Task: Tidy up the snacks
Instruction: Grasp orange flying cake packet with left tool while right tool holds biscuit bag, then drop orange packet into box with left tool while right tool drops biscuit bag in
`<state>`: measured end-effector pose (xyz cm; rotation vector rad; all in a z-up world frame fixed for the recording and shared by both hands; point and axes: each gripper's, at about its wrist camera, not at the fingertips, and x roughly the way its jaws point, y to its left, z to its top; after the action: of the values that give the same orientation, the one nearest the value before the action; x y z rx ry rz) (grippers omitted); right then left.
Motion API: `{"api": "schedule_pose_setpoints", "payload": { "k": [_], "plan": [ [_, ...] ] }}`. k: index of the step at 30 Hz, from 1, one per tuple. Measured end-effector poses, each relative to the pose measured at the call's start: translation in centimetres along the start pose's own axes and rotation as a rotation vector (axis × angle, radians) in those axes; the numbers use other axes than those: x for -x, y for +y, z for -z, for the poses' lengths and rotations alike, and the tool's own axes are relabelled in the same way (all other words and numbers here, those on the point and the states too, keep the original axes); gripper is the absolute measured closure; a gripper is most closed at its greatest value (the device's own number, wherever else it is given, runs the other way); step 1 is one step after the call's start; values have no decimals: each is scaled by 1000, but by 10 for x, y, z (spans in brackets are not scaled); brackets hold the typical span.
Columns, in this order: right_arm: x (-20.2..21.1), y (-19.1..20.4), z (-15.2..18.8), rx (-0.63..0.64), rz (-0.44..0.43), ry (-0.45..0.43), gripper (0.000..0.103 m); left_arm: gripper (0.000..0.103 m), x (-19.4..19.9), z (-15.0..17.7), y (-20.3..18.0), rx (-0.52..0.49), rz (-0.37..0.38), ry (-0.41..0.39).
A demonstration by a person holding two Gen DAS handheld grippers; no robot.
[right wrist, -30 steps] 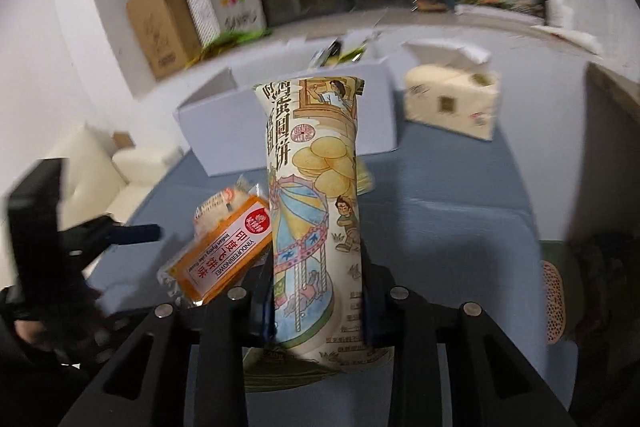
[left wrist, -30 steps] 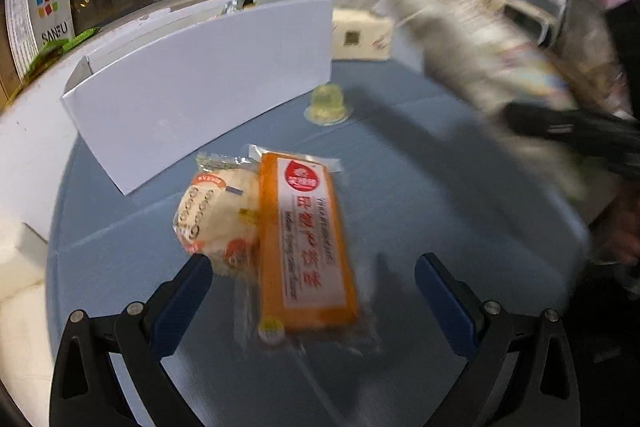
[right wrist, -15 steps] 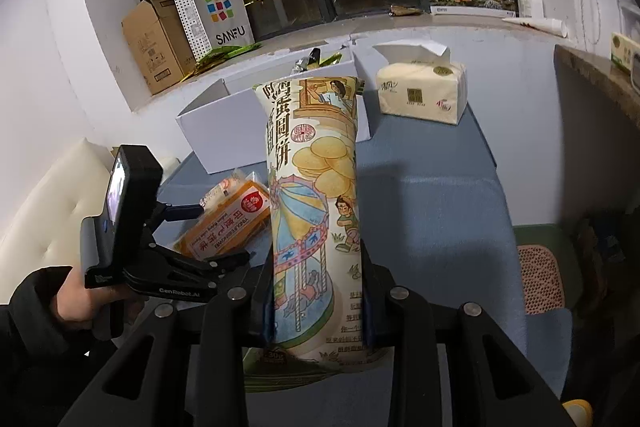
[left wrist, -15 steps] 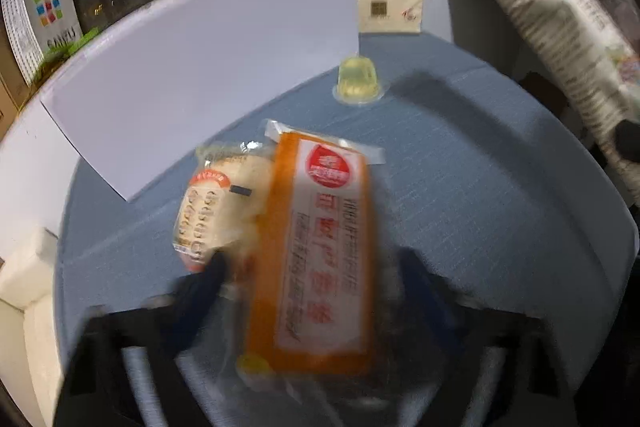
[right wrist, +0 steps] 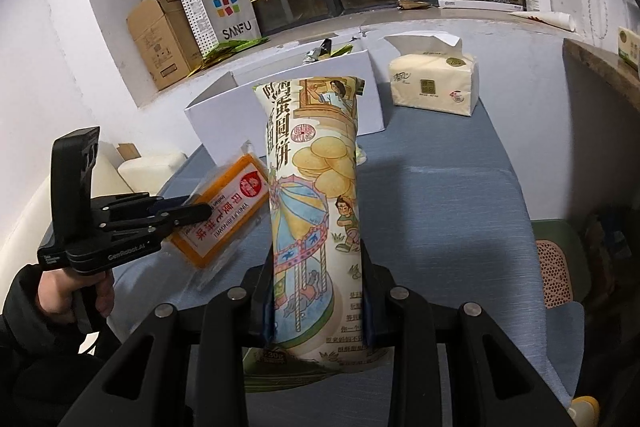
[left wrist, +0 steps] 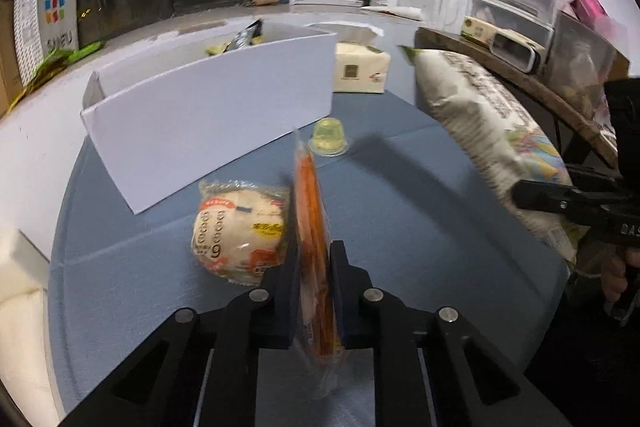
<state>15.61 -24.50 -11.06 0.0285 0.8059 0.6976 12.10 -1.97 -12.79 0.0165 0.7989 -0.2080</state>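
My left gripper [left wrist: 314, 267] is shut on a flat orange snack pack [left wrist: 312, 223], which stands on edge between the pads, lifted off the blue table [left wrist: 400, 227]. From the right wrist view the same orange pack [right wrist: 224, 207] hangs tilted in the left gripper [right wrist: 200, 213]. My right gripper [right wrist: 318, 291] is shut on a tall illustrated bag of egg biscuits [right wrist: 312, 187], held upright; the same bag [left wrist: 488, 131] shows at the right of the left wrist view. A round wrapped bun [left wrist: 240, 227] lies on the table beside the left fingers. An open white box [left wrist: 212, 123] stands behind it.
A small yellow jelly cup [left wrist: 328, 137] sits in front of the white box [right wrist: 288, 99]. A tissue pack [right wrist: 434, 83] rests at the table's far right corner. A paper shopping bag [right wrist: 220, 11] and cardboard carton [right wrist: 160, 35] stand on the windowsill. A wooden shelf [left wrist: 520, 79] borders the right side.
The left gripper went from wide open around the flat-lying orange pack to shut on it, and the pack now stands on edge, raised. The right gripper keeps its biscuit bag.
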Motion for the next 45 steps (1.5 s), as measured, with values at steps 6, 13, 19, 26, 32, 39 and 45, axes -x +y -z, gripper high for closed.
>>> {"api": "schedule_pose_setpoints", "payload": {
  "k": [6, 13, 19, 26, 32, 39, 45],
  "plan": [
    [3, 5, -3, 13, 5, -5, 69, 89, 17, -10, -5, -18, 3, -60],
    [3, 11, -14, 25, 6, -22, 69, 89, 50, -26, 10, 22, 2, -156],
    [-4, 27, -45, 90, -12, -46, 69, 89, 76, -56, 42, 84, -12, -268],
    [-31, 41, -126, 121, -75, -91, 69, 89, 86, -110, 92, 183, -51, -393],
    [-94, 40, -198, 59, -111, -43, 69, 89, 43, -159, 150, 305, -146, -405],
    [-178, 46, -263, 6, -77, 55, 61, 56, -23, -181, 187, 397, -201, -290],
    [-192, 42, -264, 19, -48, 62, 0, 0, -27, -153, 203, 477, -166, -267]
  ]
}}
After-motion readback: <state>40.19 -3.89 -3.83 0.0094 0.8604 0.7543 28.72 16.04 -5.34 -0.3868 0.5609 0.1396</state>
